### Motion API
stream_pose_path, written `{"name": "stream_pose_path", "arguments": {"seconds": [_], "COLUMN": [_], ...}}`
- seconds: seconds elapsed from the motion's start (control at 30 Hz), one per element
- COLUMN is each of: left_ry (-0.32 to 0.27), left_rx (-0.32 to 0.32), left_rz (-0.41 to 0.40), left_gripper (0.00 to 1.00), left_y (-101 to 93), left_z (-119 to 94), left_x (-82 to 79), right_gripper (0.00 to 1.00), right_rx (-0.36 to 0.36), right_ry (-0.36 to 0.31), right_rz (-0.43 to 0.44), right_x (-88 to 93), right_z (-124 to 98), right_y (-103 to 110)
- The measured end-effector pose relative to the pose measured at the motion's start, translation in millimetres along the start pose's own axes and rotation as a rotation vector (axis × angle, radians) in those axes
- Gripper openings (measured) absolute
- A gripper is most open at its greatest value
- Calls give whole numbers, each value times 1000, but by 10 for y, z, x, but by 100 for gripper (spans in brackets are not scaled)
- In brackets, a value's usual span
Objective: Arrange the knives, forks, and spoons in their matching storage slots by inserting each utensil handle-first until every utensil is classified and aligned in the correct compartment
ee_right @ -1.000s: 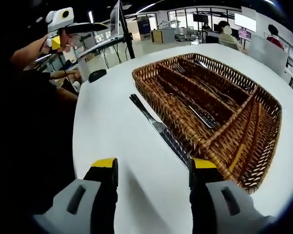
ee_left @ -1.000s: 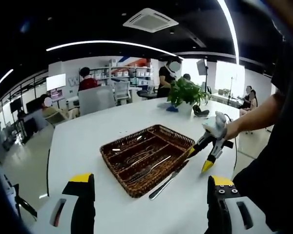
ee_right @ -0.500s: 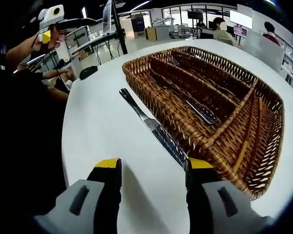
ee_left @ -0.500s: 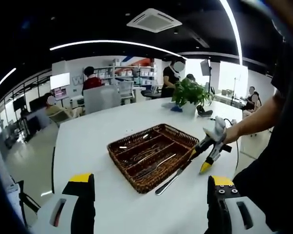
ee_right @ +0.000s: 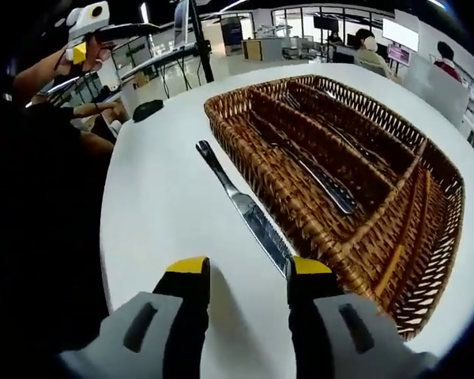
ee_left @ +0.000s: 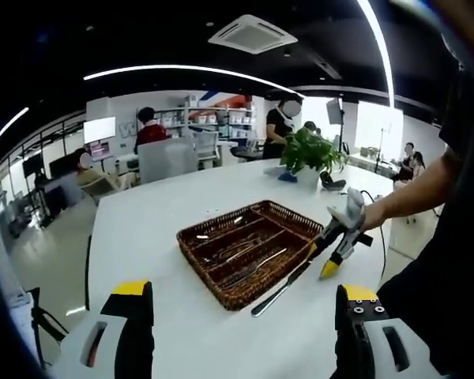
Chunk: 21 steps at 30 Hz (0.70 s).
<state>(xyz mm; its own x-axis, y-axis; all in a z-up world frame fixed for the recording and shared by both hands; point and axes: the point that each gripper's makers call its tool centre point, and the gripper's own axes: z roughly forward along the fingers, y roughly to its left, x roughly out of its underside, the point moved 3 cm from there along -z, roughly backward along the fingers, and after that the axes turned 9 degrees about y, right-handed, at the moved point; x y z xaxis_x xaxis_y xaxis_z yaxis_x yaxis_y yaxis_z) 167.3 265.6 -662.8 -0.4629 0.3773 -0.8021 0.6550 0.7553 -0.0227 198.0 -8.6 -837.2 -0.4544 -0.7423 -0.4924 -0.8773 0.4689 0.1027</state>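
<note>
A brown wicker cutlery tray (ee_left: 249, 253) with lengthwise compartments sits on a white table (ee_left: 166, 209), holding forks (ee_right: 324, 183) and other utensils in its slots. A table knife (ee_right: 245, 209) lies on the table just beside the tray's long wall, at about 12 o'clock from the right gripper (ee_right: 243, 272), whose yellow-tipped jaws stand apart with the blade tip near the right-hand jaw. The left gripper (ee_left: 241, 304) is open too, the tray at its 12 o'clock. A potted plant (ee_left: 306, 154) stands beyond the tray.
</note>
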Motion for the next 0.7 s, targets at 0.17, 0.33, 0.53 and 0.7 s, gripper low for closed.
{"name": "stream_pose_path", "arguments": {"seconds": [0.17, 0.33, 0.53, 0.7], "left_ry": [-4, -8, -8, -10], "left_rx": [-12, -22, -26, -22], "left_rz": [-9, -25, -31, -32], "left_gripper": [100, 100, 100, 100], "left_y": [19, 50, 56, 41], "left_z": [-37, -63, -65, -49], "left_x": [14, 42, 67, 44], "right_gripper": [40, 44, 26, 18], "right_rx": [-28, -83, -14, -1], "right_ry": [-21, 2, -37, -22], "right_rz": [-50, 25, 1, 15], "right_x": [-126, -113, -175, -131], "right_z": [47, 148, 100, 79], "right_y": [99, 163, 33, -12]}}
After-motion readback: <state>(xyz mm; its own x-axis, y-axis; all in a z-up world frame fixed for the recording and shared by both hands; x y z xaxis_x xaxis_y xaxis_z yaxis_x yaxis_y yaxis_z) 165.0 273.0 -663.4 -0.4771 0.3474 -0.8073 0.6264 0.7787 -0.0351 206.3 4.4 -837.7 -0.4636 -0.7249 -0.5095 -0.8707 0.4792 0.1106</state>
